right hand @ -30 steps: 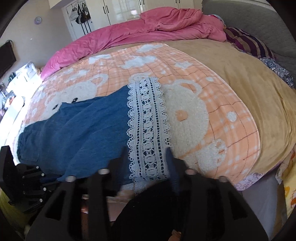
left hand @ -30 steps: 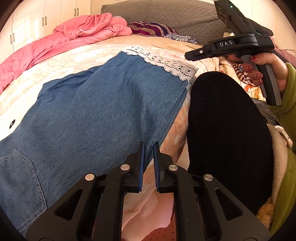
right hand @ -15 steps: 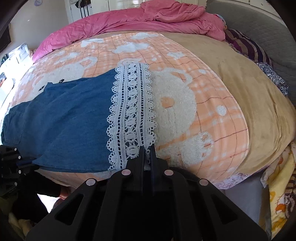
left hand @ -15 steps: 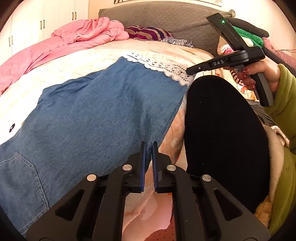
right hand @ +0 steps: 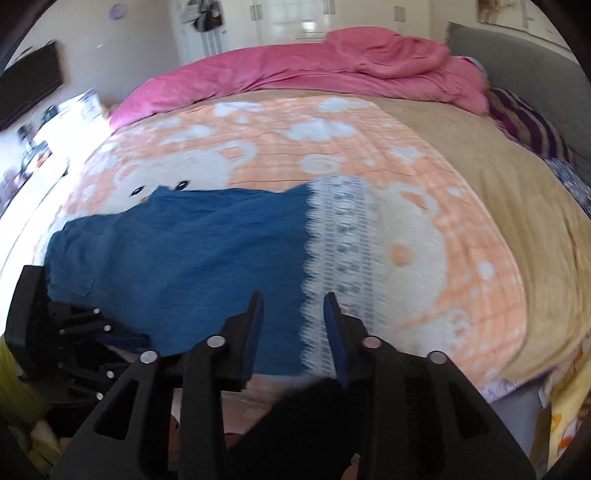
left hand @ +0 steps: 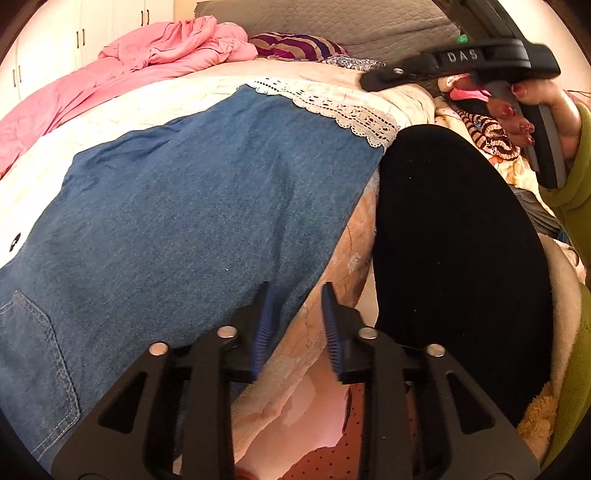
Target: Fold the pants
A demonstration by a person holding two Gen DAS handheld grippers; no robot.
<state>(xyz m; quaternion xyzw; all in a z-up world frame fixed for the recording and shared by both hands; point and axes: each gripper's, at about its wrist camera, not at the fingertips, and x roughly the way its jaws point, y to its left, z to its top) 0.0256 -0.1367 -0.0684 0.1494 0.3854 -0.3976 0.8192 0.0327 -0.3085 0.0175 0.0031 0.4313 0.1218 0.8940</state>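
- Surface: bed covered by an orange-and-white bear-print blanket (right hand: 369, 155), with a tan blanket (right hand: 517, 177) on its headboard side.
- Pink duvet (right hand: 332, 70) is bunched along the far side; a purple striped pillow (left hand: 295, 42) lies against the grey padded headboard (left hand: 332, 14).
- Room: white wardrobe doors (left hand: 48, 40) behind the bed, a dark screen (right hand: 29, 85) on the wall and a cluttered bright surface below it. The right wrist view is motion-blurred, so that clutter is unreadable.
- Task item: denim pants (left hand: 177, 206) with a white lace hem (right hand: 340, 258) lie flat on the bear blanket near the front edge of the bed. A stitched back pocket (left hand: 33, 354) shows at the waist end.
- Edges: the pants' near edge runs close to the mattress edge, where the blanket drops off below both tools. The person's black-clad leg (left hand: 454, 258) sits just beside the hem corner. Most of the blanket beyond the pants is uncovered.
- Left gripper (left hand: 295, 317): fingers spread, nothing between them, hovering over the pants' near edge around mid-leg.
- Right gripper (right hand: 293, 325): fingers spread, empty, above the denim-to-lace seam near the front edge.
- Writing: "DAS" label (left hand: 461, 56) on the right tool's body, seen from the left wrist view; a hand with red nails (left hand: 532, 103) grips its handle.
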